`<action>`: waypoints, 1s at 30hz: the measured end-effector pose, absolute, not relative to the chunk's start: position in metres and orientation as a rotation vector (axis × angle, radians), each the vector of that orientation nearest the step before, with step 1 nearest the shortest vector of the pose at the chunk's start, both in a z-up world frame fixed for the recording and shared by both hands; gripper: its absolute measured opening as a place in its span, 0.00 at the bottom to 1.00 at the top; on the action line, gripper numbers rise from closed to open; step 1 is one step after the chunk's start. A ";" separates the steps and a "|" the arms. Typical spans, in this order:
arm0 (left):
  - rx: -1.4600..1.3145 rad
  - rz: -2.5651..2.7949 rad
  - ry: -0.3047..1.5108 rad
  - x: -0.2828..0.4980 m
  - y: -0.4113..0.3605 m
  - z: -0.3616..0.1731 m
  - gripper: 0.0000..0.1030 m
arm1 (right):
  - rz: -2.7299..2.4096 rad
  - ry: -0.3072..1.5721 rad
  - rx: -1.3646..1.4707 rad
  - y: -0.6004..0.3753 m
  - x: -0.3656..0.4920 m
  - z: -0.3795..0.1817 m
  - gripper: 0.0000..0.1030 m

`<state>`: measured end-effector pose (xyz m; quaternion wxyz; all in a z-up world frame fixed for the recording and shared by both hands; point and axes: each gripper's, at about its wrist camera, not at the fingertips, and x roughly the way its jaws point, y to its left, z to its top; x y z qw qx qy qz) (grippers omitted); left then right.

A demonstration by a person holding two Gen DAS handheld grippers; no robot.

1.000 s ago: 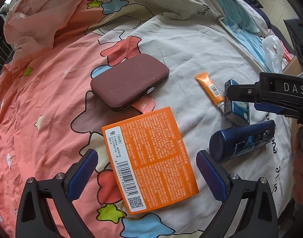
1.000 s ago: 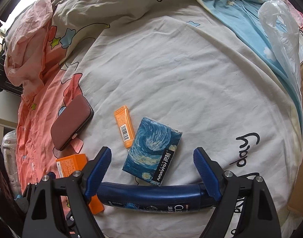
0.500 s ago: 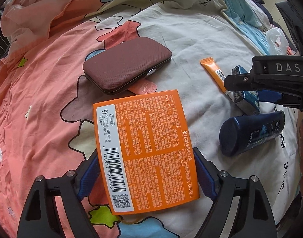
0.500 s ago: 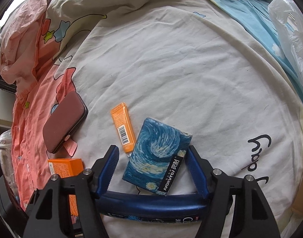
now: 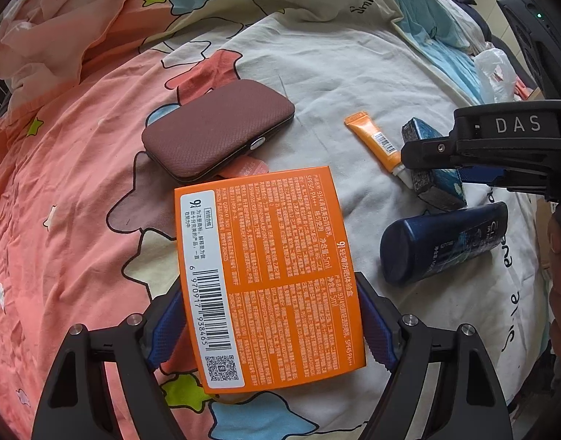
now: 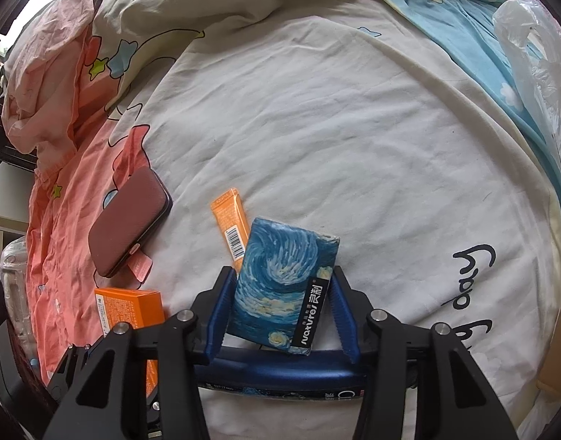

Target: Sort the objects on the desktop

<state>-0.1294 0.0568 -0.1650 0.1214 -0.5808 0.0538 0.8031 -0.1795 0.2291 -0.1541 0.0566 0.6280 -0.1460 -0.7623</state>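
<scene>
The left gripper (image 5: 269, 324) pinches the flat orange cardboard box (image 5: 269, 275) across its width, blue ribbed pads against both long edges; the box juts forward from the jaws, printed back and barcode up. The right gripper (image 6: 278, 313) is closing on the small blue swirl-painted tissue pack (image 6: 282, 286). The pack sits between the pads and the left pad looks to be touching, but whether the right one presses yet is hard to tell.

Both grips sit near the items' rear ends, so each lift should go straight up and slow, keeping the box level so it does not pivot. The tissue pack is soft and will give; close just until it stops yielding.

Directly under the right gripper lies the glossy dark-blue plastic bottle (image 6: 280, 374), round and liable to roll. Ahead and left of it rests the slim orange squeeze tube (image 6: 231, 234), then the maroon textured hard case (image 6: 130, 222), all on the wrinkled cartoon-print cotton bedsheet (image 6: 335, 139).
</scene>
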 end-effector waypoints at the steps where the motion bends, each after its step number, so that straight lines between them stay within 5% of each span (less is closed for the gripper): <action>1: -1.689 2.345 0.153 -0.129 0.057 -0.162 0.81 | -2.314 -0.444 1.897 0.230 -0.179 -0.151 0.46; 30: -1.564 2.364 0.209 -0.106 0.079 -0.070 0.82 | -2.348 -0.373 1.716 0.235 -0.127 -0.038 0.45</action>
